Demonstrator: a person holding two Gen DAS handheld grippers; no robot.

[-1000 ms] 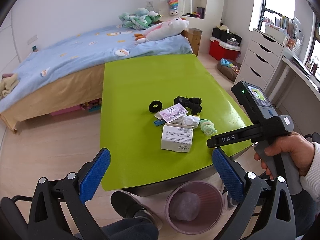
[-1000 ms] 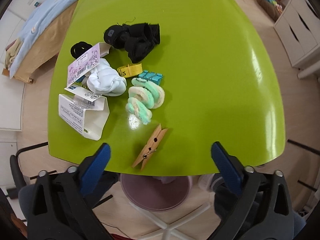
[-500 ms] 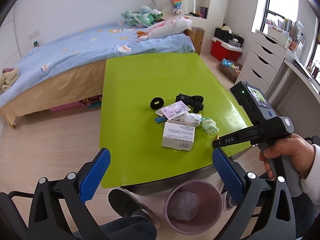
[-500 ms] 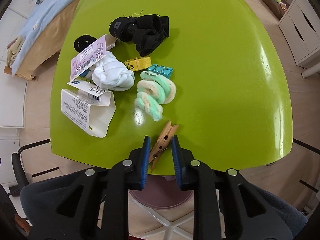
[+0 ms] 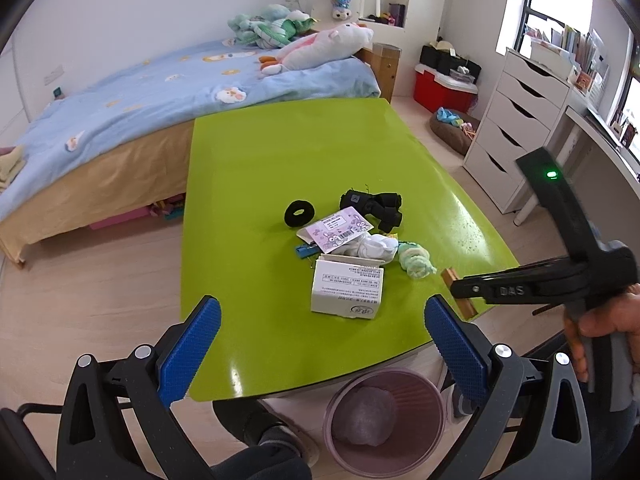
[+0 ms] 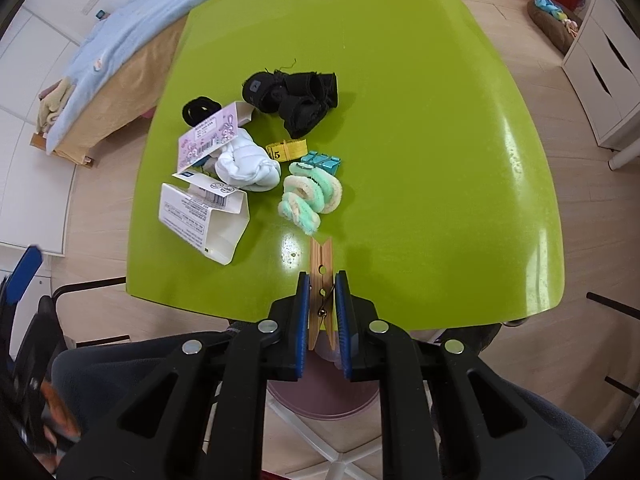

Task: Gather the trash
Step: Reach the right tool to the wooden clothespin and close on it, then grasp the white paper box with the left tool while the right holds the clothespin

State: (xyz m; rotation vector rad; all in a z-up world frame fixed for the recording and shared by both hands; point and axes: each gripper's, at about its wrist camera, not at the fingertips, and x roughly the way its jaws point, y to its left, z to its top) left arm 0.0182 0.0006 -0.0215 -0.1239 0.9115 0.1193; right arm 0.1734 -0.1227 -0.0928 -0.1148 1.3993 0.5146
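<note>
My right gripper (image 6: 322, 284) is shut on a wooden clothespin (image 6: 321, 276) and holds it above the near edge of the green table (image 6: 420, 120); it also shows in the left wrist view (image 5: 460, 290). A white carton (image 5: 347, 293), a pink printed card (image 5: 340, 229), a white sock ball (image 6: 246, 166), a green-and-cream sock roll (image 6: 308, 198), black straps (image 6: 298, 94) and a black ring (image 5: 299, 213) lie on the table. A pink waste bin (image 5: 384, 416) with a crumpled bag inside stands under the table's near edge. My left gripper (image 5: 320, 344) is open and empty above the near edge.
A yellow tape measure (image 6: 286, 150) and teal clips (image 6: 322, 159) lie among the items. A bed (image 5: 160, 92) stands behind the table, white drawers (image 5: 516, 128) at the right. A black chair base and my legs are below.
My right gripper has closed on the clothespin and lifted it off the table, turning it upright. My left gripper has drifted slightly, still open.
</note>
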